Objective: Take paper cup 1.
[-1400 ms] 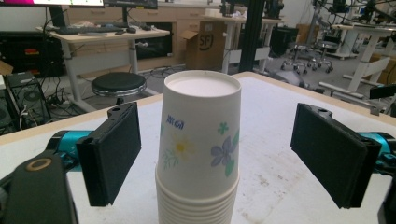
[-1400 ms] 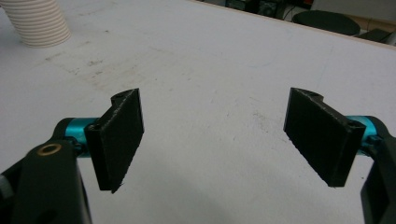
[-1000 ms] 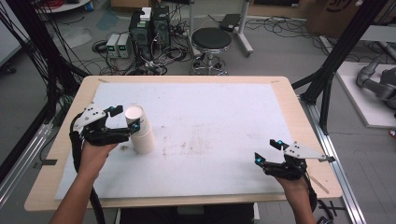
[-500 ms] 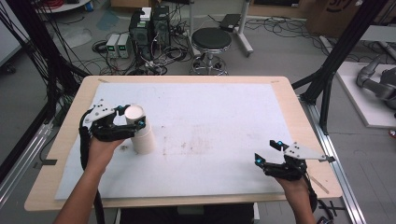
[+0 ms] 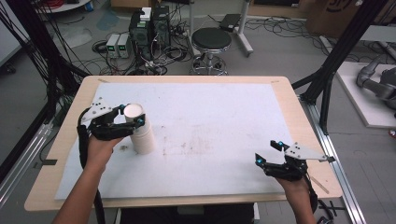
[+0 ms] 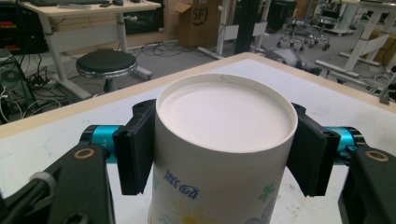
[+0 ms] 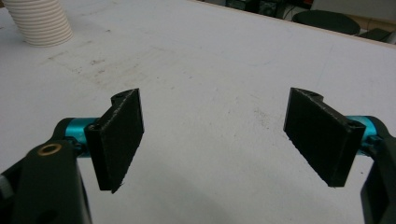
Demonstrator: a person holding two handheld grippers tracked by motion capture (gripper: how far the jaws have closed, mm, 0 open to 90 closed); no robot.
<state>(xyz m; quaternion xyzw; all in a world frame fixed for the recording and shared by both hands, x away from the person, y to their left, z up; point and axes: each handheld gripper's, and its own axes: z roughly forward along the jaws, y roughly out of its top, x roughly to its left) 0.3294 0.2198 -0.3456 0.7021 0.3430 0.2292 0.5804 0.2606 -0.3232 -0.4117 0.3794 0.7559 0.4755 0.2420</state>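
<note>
My left gripper has just been closing and now pinches the top cup of the paper-cup stack between both pads. My right gripper sits spread wide over the table, holding nothing.

Here's the table, a light wooden top with a big white sheet spread over nearly all of it, bare wood showing along the edges. The sheet carries faint grey smudges near its middle. On it, over at the left, stands the stack of paper cups, upside down, ribbed rims piled at the base, flat white bottom up top. The rest of the sheet lies bare.
</note>
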